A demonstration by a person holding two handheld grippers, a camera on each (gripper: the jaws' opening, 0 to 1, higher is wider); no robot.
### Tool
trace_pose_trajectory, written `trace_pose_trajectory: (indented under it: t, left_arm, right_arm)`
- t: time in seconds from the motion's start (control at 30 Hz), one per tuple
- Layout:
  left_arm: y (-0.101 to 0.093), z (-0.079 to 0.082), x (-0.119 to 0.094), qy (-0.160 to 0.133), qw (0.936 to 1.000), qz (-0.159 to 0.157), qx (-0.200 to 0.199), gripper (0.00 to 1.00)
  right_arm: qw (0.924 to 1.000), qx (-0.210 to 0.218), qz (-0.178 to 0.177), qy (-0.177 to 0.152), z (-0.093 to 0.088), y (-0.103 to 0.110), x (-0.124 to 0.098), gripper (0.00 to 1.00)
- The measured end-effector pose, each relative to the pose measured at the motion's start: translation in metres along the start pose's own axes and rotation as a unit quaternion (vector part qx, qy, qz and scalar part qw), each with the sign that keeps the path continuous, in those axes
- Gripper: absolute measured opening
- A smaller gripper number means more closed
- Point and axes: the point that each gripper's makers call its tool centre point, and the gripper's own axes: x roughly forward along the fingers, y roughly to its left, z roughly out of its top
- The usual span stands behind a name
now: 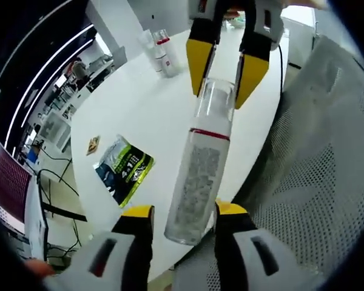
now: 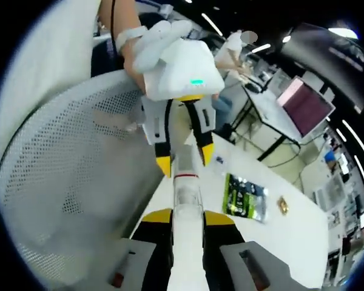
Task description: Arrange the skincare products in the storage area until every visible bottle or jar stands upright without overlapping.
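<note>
Item: white bottle [image 1: 200, 176], rigid, smooth, likely slippery; left gripper [image 1: 182, 221] is clamping its base, right gripper [image 1: 227, 76] pinching its clear cap.

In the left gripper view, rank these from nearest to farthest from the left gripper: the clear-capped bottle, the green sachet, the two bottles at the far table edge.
1. Clear-capped white bottle with a red band: between the left gripper fingers.
2. Green and black sachet: flat on the table, left.
3. Two upright bottles: far table edge, upper left.

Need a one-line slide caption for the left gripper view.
Both tongs, left and right, grip one clear-capped bottle end to end above a white table.
</note>
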Motion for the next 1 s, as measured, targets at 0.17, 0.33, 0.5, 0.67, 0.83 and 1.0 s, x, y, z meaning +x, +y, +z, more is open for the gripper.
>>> trace_pose_trajectory:
  t: [0.17, 0.33, 0.5, 0.67, 0.83, 1.0]
  left_arm:
    - [-0.001, 0.004, -0.001, -0.009, 0.9996, 0.004, 0.026, 0.22]
    - [0.000, 0.013, -0.003, -0.027, 0.9976, 0.012, 0.063, 0.20]
    - [0.000, 0.021, -0.006, -0.045, 0.9952, 0.019, 0.085, 0.19]
    - [-0.002, 0.020, -0.007, -0.043, 0.9958, 0.014, 0.079, 0.19]
    - [-0.006, 0.018, -0.007, -0.039, 0.9983, -0.009, 0.042, 0.18]
    - [-0.018, 0.013, -0.007, -0.030, 0.9982, -0.051, -0.009, 0.18]
  right_arm:
    - [1.0000, -0.007, -0.003, 0.002, 0.000, -0.006, -0.001, 0.10]
    - [0.9998, -0.019, -0.002, 0.001, -0.001, -0.010, -0.002, 0.10]
    - [0.9995, -0.031, -0.002, 0.005, 0.000, -0.013, -0.004, 0.10]
    - [0.9993, -0.036, 0.003, 0.006, 0.004, -0.011, -0.006, 0.10]
    - [0.9993, -0.037, 0.009, 0.000, 0.006, -0.011, -0.005, 0.12]
    - [0.9992, -0.035, 0.017, -0.003, 0.006, -0.010, -0.001, 0.13]
